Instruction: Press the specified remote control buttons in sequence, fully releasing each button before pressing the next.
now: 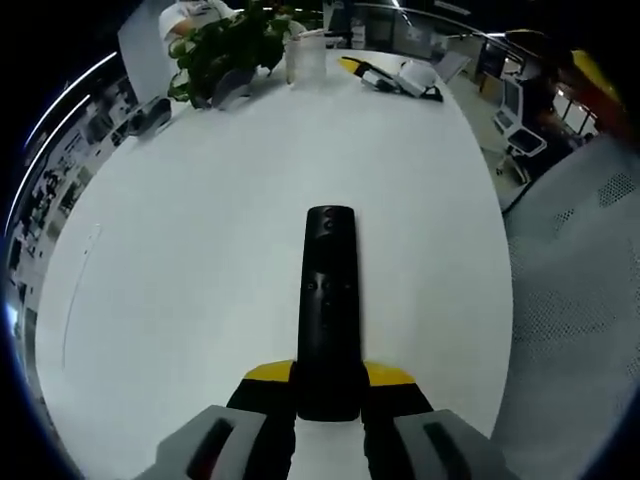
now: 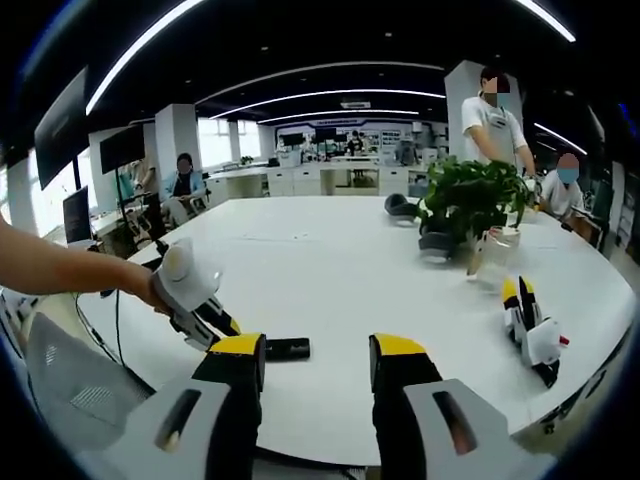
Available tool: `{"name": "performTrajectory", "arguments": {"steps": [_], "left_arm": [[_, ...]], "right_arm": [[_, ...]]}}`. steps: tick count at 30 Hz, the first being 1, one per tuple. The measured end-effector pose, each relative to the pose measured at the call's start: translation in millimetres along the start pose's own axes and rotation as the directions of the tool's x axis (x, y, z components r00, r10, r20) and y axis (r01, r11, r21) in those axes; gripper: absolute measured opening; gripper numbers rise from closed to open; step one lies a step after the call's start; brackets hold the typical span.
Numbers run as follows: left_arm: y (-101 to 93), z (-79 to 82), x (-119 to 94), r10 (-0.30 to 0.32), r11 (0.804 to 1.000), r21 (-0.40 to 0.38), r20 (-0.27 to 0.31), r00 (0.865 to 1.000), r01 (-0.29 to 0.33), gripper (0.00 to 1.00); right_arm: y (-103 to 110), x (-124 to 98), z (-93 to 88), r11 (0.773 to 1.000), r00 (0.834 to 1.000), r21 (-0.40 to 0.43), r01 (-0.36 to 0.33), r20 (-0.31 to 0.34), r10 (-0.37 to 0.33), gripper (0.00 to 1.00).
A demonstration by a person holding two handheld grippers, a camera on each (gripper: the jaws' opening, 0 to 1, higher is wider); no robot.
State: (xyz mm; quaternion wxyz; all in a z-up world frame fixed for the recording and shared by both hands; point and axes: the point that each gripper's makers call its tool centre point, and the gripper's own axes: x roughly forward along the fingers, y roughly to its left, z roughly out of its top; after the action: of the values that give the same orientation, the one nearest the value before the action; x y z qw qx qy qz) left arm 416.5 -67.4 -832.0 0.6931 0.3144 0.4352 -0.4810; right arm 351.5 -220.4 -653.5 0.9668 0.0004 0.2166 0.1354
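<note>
In the left gripper view, the left tongs [image 1: 328, 400] rose from the bottom edge with their yellow-tipped jaws closed narrowly on the near end of a long, slim black plastic remote control [image 1: 328, 300]. The remote pointed straight away from the camera, its far end out over the broad white round counter [image 1: 200, 250]. Small buttons showed faintly on its upper face, too small to tell apart. At the far edge of the counter stood a leafy green potted plant [image 1: 230, 45], a clear glass jar [image 1: 305, 55] just beside it, and further right a spare yellow-and-white gripper device [image 1: 395, 75] lying on its side. A grey mesh chair back [image 1: 580, 280] sat at the right.

In the right gripper view, the right tongs [image 2: 316, 365] stood with jaws wide apart and nothing between them, held off from the remote. The left tongs came in from the left on a person's bare forearm [image 2: 60, 268], and the remote's end [image 2: 286, 348] poked out beyond them, low over the counter and just behind the right tongs' left jaw. The plant, the jar and the spare gripper stood to the right; people sat and stood in the background.

Judging by this, the remote was steadied and ready, but no button was being pressed; the pressing sequence seemed largely left to do, though how much was finished cannot be told.
</note>
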Motion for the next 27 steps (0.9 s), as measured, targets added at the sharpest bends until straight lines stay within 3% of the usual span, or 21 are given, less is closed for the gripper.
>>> {"name": "performTrajectory", "arguments": {"steps": [27], "left_arm": [[-30.5, -8.1, -4, -0.012, 1.0, 0.015, -0.016, 1.0, 0.012, 0.24]], "right_arm": [[2, 1, -5.3, 1.0, 0.999, -0.012, -0.006, -0.032, 0.006, 0.42]]}}
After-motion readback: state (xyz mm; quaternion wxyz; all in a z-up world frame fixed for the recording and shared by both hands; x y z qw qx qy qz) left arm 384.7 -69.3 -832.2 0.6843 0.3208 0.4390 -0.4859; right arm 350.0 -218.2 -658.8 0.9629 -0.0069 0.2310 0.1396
